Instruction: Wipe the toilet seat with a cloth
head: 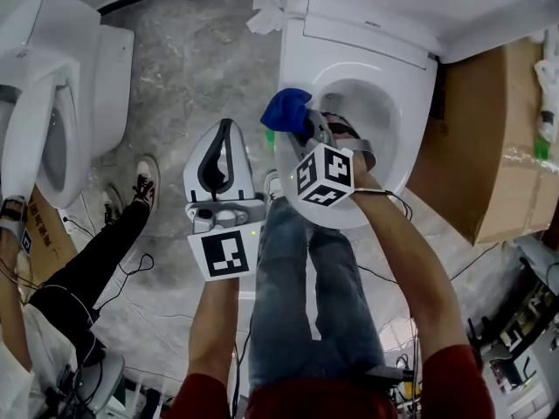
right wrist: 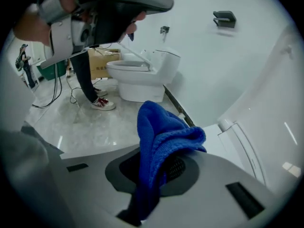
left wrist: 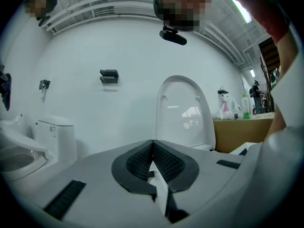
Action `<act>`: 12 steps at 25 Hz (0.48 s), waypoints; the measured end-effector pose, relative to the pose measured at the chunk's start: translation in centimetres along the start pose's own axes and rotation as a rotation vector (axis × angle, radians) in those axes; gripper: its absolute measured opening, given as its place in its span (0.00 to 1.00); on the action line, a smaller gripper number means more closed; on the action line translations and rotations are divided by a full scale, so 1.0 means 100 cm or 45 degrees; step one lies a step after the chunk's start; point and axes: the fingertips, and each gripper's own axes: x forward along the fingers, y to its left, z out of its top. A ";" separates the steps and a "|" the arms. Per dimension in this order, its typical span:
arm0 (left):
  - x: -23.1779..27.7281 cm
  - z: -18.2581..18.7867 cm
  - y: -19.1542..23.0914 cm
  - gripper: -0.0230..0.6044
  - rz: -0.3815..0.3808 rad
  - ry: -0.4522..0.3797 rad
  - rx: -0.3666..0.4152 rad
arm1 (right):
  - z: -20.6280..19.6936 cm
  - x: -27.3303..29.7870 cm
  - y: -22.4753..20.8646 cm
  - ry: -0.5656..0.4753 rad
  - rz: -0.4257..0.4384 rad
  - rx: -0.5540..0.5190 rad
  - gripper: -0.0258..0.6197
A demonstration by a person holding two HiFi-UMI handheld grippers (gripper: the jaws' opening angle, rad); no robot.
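The right claw (head: pixel 304 127) is clamped on the blue cloth (head: pixel 286 112). In the right gripper view the cloth (right wrist: pixel 161 137) runs down between the two pads and bunches up above the tips, so the grip looks secure. The toilet seat (head: pixel 409 133) lies directly under and beyond this claw. The cloth sits at the seat's edge nearest the left claw, and the open bowl is just past the tips. Whether the cloth is pressed on the seat or hangs just above it, I cannot tell. In the right gripper view its free end stands clear, with only floor behind it.

The left claw (head: pixel 225 133) is together and empty, its pads meeting with nothing between them (left wrist: pixel 153 148). It hangs over the floor beside the right claw, apart from the toilet, and points toward the raised lid (left wrist: pixel 183 113).

As a judgement, fetching and gripping the cloth is done and the wiping is the step in hand. The seat shows no streak or wet trail, so how much is covered cannot be read. The far side of the ring, well beyond the cloth, most likely remains to be wiped.
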 end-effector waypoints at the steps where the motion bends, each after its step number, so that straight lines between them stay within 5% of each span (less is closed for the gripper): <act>1: -0.003 0.000 -0.002 0.06 0.007 -0.005 -0.004 | -0.002 -0.003 0.010 0.004 0.011 -0.026 0.13; 12: -0.052 0.000 -0.031 0.06 0.084 -0.014 -0.009 | -0.045 -0.051 0.120 0.099 0.102 -0.456 0.13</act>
